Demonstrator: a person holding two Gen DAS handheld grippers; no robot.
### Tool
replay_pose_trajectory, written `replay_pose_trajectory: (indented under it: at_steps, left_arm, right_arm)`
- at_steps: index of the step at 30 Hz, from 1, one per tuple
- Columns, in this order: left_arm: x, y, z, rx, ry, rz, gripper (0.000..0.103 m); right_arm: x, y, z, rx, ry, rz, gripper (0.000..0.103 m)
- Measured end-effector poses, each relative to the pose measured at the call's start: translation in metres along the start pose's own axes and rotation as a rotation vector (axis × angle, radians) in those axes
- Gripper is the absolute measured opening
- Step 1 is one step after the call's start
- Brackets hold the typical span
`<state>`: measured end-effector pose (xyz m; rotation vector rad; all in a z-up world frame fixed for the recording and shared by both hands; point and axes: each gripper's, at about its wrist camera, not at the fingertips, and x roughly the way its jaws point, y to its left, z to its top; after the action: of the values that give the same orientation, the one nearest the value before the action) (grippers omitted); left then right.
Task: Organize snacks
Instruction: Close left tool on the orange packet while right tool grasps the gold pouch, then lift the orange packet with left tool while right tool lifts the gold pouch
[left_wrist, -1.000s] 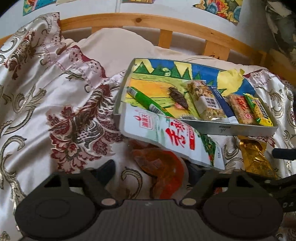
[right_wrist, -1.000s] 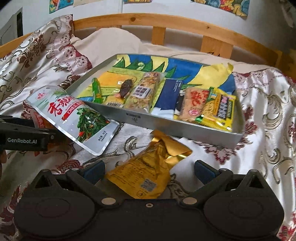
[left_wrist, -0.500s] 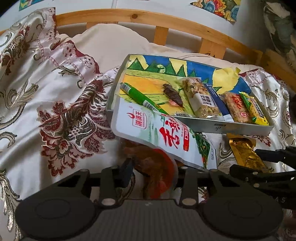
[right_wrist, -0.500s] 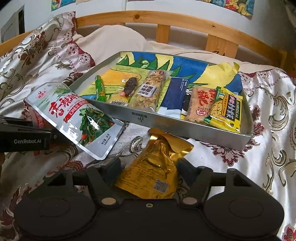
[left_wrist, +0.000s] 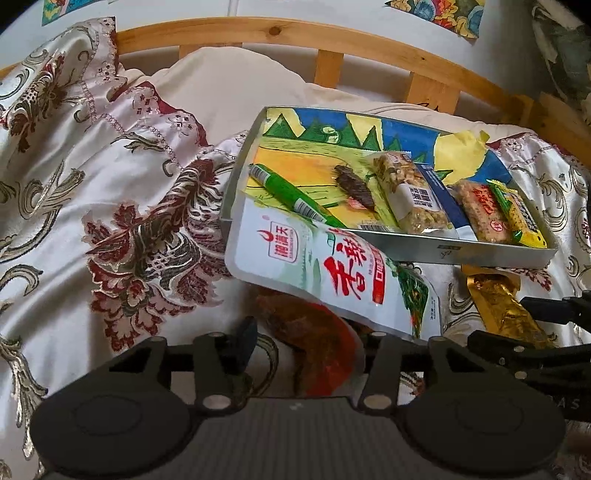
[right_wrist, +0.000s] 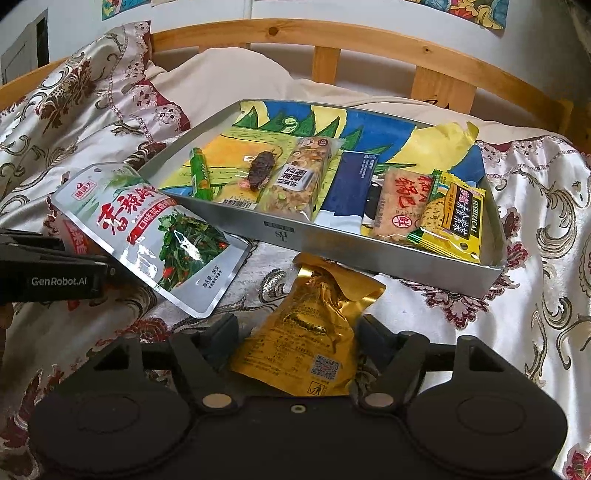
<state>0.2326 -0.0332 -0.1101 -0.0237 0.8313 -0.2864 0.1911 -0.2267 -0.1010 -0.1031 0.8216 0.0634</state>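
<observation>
An orange-red snack pack lies on the bedspread between the fingers of my left gripper. The pads touch its sides while the jaws are opening slightly. A white-and-green pouch leans over that pack and against the metal tray. In the right wrist view a gold foil pack sits between the fingers of my right gripper. Its jaws are also opening a little, with the pads against the foil. The tray holds several snacks in a row on a painted lining.
The floral satin bedspread covers the bed. A cream pillow and the wooden headboard stand behind the tray. My left gripper shows at the left edge of the right wrist view, beside the pouch.
Both grippers went from wide open to closed in on their packs, the left on the orange-red one, the right on the gold one. Since half a second ago the gaps widened slightly.
</observation>
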Motion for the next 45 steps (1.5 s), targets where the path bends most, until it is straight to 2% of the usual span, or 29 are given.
replay_pose_trajectory:
  at_steps: [2,4,13,19,22,27,32,37,41,45]
  left_arm:
    - [0.000,0.001,0.000,-0.010,0.002,-0.002,0.053]
    - [0.000,0.000,0.000,-0.007,0.002,-0.015,0.043]
    - [-0.006,-0.005,-0.002,-0.002,0.006,0.006,0.042]
    - [-0.025,-0.016,-0.011,0.036,0.021,0.053,0.042]
    - [-0.035,-0.017,-0.014,0.021,0.033,0.054,0.042]
    - [-0.053,-0.016,-0.022,-0.006,0.042,0.064,0.042]
    - [-0.075,-0.018,-0.034,-0.051,0.039,0.076,0.042]
    - [-0.082,-0.022,-0.038,-0.043,0.036,0.093,0.044]
    - [-0.077,-0.022,-0.036,-0.058,0.015,0.098,0.053]
    - [-0.072,-0.025,-0.035,-0.061,0.016,0.098,0.061]
  right_arm:
    - [0.000,0.000,0.000,0.000,0.000,-0.005,0.071]
    - [0.000,0.000,0.001,0.001,-0.002,-0.009,0.066]
    - [-0.004,0.003,0.002,-0.010,0.008,-0.009,0.056]
    - [-0.011,0.007,0.000,-0.028,0.014,0.010,0.051]
    - [-0.017,0.011,-0.003,-0.043,0.020,0.028,0.050]
    - [-0.030,0.019,-0.010,-0.065,0.044,0.079,0.050]
    - [-0.042,0.027,-0.017,-0.091,0.056,0.092,0.051]
    - [-0.040,0.030,-0.021,-0.100,0.064,0.078,0.059]
    - [-0.034,0.028,-0.021,-0.087,0.074,0.065,0.064]
    - [-0.032,0.023,-0.020,-0.045,0.078,0.067,0.074]
